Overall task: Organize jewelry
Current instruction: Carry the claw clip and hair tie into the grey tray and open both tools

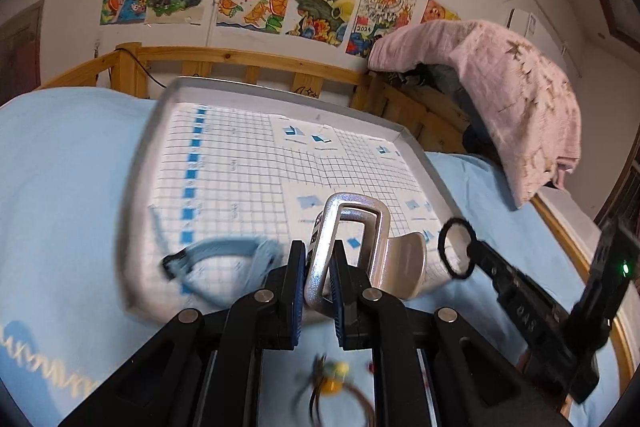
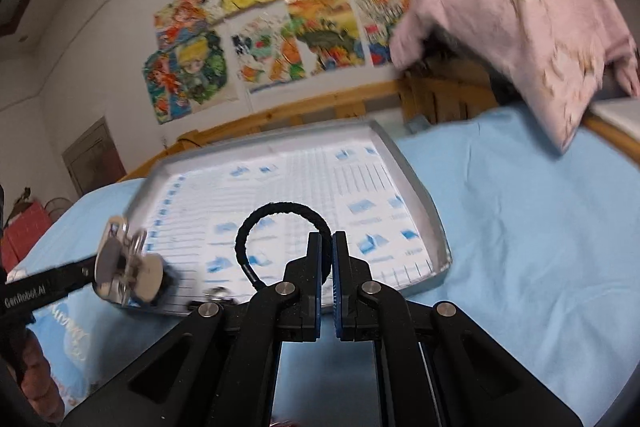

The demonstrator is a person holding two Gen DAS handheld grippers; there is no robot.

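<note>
My left gripper (image 1: 320,247) is shut on a silver metal hair clip (image 1: 354,202), held above the near edge of a grey tray (image 1: 260,85) lined with grid paper. A light blue headband (image 1: 216,247) lies blurred in the tray's near left corner. My right gripper (image 2: 327,239) is shut on a black hair tie (image 2: 280,206), whose loop stands up over the tray (image 2: 416,187). In the left wrist view the right gripper (image 1: 480,253) and its black hair tie (image 1: 440,243) hang at the tray's right corner. The right wrist view shows the left gripper (image 2: 96,267) with the clip (image 2: 120,259).
The tray rests on a light blue bedsheet (image 1: 72,167). A small yellow and green beaded piece (image 1: 336,375) and a brown bracelet (image 1: 360,399) lie on the sheet below my left gripper. A pink blanket (image 1: 520,99) drapes over the wooden bed rail (image 1: 240,57).
</note>
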